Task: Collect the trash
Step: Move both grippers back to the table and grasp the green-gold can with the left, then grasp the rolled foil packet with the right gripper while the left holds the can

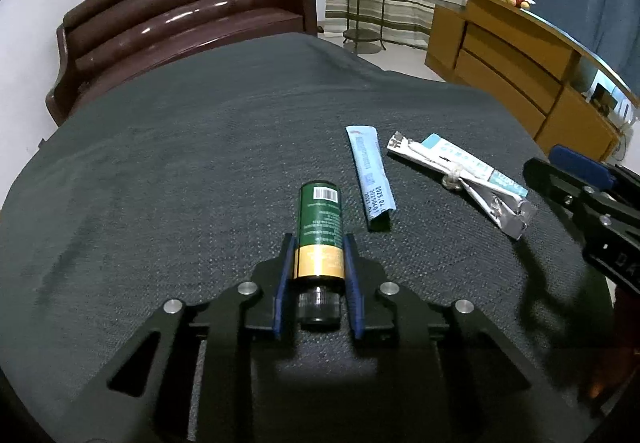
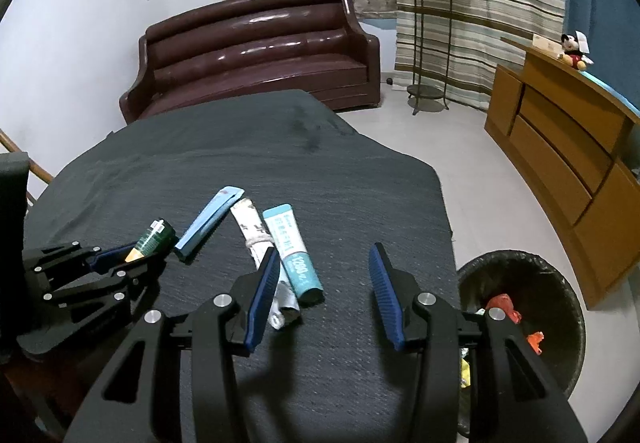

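Note:
My left gripper point(image 1: 319, 243) is shut on a green and gold bottle point(image 1: 320, 219) with a black cap, just above the dark cloth table point(image 1: 160, 171). The bottle also shows in the right wrist view point(image 2: 154, 239), held by the left gripper point(image 2: 120, 257). A blue sachet point(image 1: 370, 173) lies right of the bottle. A crumpled white and teal tube bundle point(image 1: 460, 175) lies further right. My right gripper point(image 2: 326, 263) is open and empty, above the near end of the tube bundle point(image 2: 288, 251). The blue sachet point(image 2: 210, 223) lies to its left.
A black trash bin point(image 2: 520, 307) with red and yellow scraps stands on the floor at the table's right. A brown sofa point(image 2: 256, 51) is behind the table. A wooden cabinet point(image 2: 560, 147) lines the right wall. A plant stand point(image 2: 430, 43) is at the back.

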{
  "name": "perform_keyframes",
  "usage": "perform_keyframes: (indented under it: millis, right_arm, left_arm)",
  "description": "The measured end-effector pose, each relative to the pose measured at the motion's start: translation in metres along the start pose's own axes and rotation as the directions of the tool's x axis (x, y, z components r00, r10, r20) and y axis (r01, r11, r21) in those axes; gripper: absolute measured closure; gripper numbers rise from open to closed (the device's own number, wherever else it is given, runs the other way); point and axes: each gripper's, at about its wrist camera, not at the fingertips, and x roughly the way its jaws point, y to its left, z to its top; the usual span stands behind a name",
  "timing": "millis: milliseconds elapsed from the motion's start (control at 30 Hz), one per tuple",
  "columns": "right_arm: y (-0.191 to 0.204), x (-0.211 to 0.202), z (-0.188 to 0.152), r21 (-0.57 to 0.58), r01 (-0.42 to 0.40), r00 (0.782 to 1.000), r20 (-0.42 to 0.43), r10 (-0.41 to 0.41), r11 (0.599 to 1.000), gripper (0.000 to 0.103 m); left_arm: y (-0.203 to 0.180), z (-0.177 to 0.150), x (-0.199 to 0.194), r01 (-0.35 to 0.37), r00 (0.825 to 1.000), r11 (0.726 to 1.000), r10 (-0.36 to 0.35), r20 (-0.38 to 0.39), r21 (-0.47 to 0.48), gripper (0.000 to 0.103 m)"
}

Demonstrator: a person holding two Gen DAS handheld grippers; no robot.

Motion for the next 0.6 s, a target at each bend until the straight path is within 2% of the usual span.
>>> perform_keyframes:
  millis: [433, 500, 600]
  right_arm:
    - [0.031, 0.013, 0.007, -0.075, -0.054, 0.998, -0.029, 0.052, 0.996, 0.057]
    - [0.035, 0.016, 0.008, -0.086, -0.058, 0.998, -0.037, 0.055, 0.995, 0.061]
    - [0.041, 0.022, 0.008, -0.098, -0.069, 0.996, -0.058, 0.064, 0.993, 0.063]
  left_arm:
    - [0.026, -0.002, -0.004, -0.037, 0.999, 0.998, 0.038, 0.005, -0.052, 0.080]
    - [0.033, -0.002, -0.006, -0.050, 0.999, 0.997, 0.050, 0.007, -0.064, 0.080]
    - [0.045, -0.003, -0.007, -0.071, 0.997, 0.994, 0.072, 0.012, -0.089, 0.080]
